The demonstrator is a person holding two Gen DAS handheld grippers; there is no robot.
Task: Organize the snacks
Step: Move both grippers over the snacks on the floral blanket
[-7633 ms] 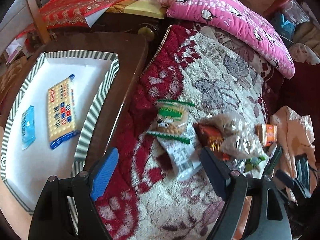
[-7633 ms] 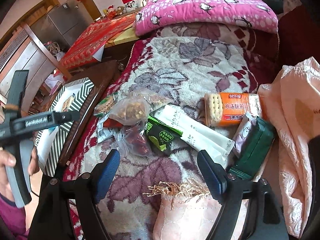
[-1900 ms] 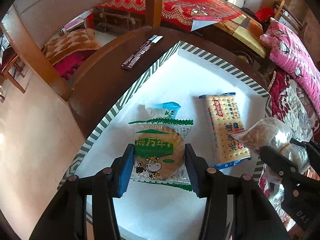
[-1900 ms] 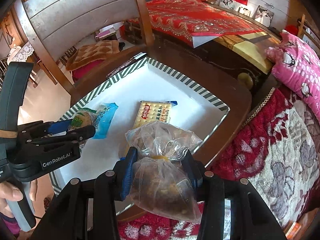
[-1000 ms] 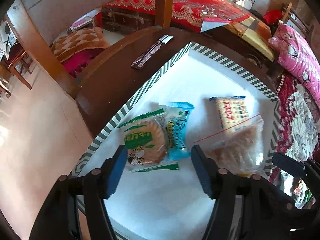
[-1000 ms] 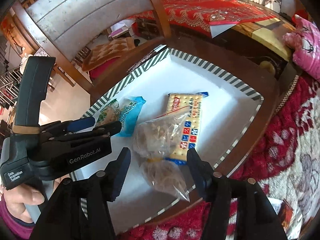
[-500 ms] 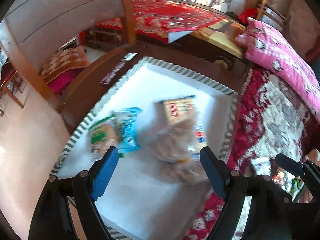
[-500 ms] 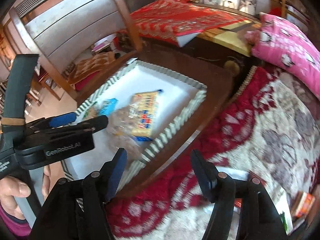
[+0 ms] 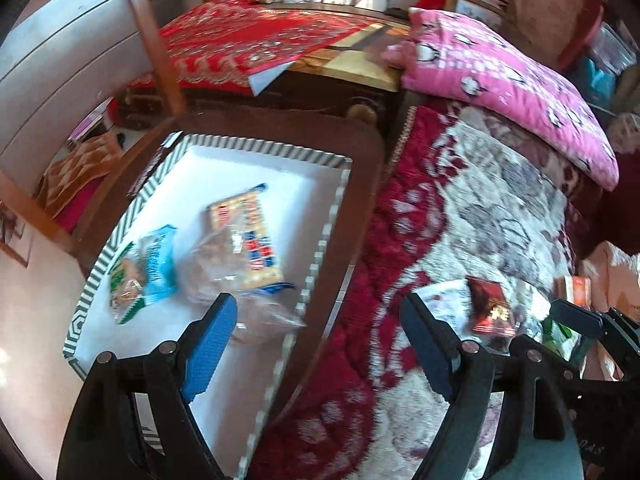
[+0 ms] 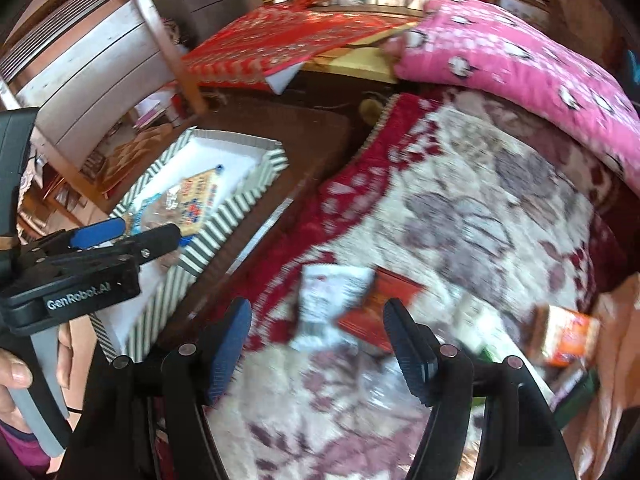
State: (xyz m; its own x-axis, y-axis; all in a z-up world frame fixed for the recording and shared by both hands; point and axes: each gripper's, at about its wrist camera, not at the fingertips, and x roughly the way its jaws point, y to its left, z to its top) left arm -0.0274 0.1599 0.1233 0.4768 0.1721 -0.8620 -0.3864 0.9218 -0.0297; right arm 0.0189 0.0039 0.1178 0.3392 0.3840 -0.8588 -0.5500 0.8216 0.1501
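On the brown tabletop [image 9: 352,184] beside the bed sits the striped-rim white tray [image 9: 256,148], holding four snacks. Green-and-white round-biscuit packet [image 9: 126,284] lies nearest the tray's left rim, with the light-blue packet [image 9: 160,264] overlapping its right side. Cracker pack [image 9: 250,236] lies right of those, long axis running away from the camera. Clear plastic bag of brown snacks [image 9: 224,272] rests partly over the cracker pack's near end and reaches toward the tray's right rim.

Left hand-held gripper [image 9: 316,344]: released, blue pads wide apart, nothing between them; it straddles the tray's right rim and the red edge of the floral blanket [image 9: 500,208].

Right hand-held gripper [image 10: 318,340]: jaws have just been opening, nothing between them; it hangs over the blanket above a white wrapper [image 10: 328,304] and a red packet [image 10: 380,300], both blurred. An orange cracker pack [image 10: 568,332] lies farther right, near the blanket's edge.

Right wrist view also shows a hand [image 10: 16,364] on the left tool's grey handle. Pink pillow [image 9: 500,80] lies at the far end of the bed.
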